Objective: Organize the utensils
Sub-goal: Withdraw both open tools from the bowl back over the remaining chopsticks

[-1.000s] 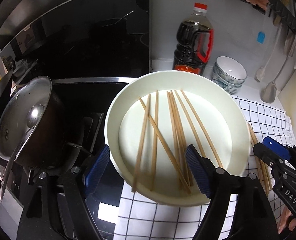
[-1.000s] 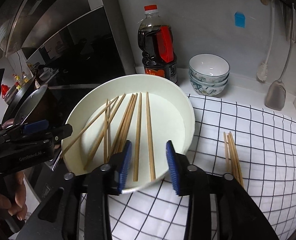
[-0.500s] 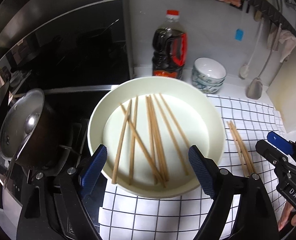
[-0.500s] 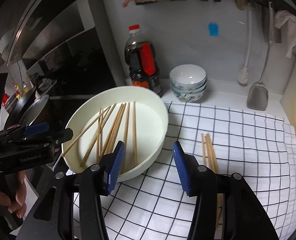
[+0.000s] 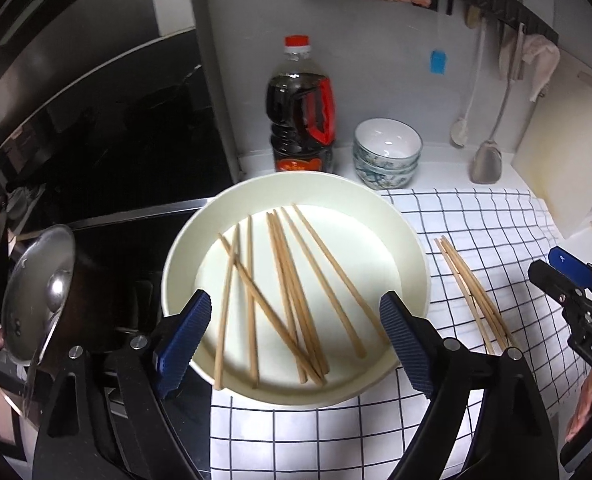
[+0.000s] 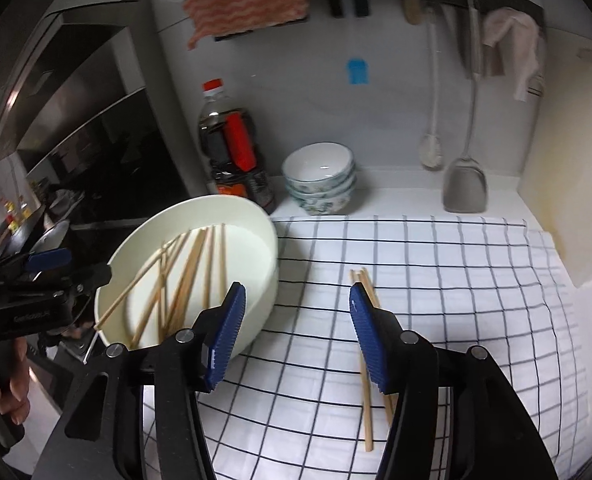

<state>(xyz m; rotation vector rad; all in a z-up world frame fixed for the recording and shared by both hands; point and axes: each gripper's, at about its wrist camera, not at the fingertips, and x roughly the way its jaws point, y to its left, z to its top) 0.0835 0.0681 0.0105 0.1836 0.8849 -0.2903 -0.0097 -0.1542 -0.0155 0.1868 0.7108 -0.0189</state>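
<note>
A wide white bowl holds several loose wooden chopsticks. A small bundle of chopsticks lies on the checked cloth to the bowl's right. My left gripper hovers over the bowl's near side. Its jaws are opening wide and the pads touch nothing. My right gripper is above the cloth between the bowl and the bundle. Its jaws are opening with only cloth showing between them. Its right finger hides part of the bundle.
A soy sauce bottle and stacked patterned bowls stand against the back wall. A spatula hangs beside them, and a cutting board leans at the right. A lidded pot sits on the dark stove to the left.
Both grippers have drawn back from the bowl. The right one has swung right, off the bowl and over the cloth, and its jaws have widened. The left jaws have widened slightly.
</note>
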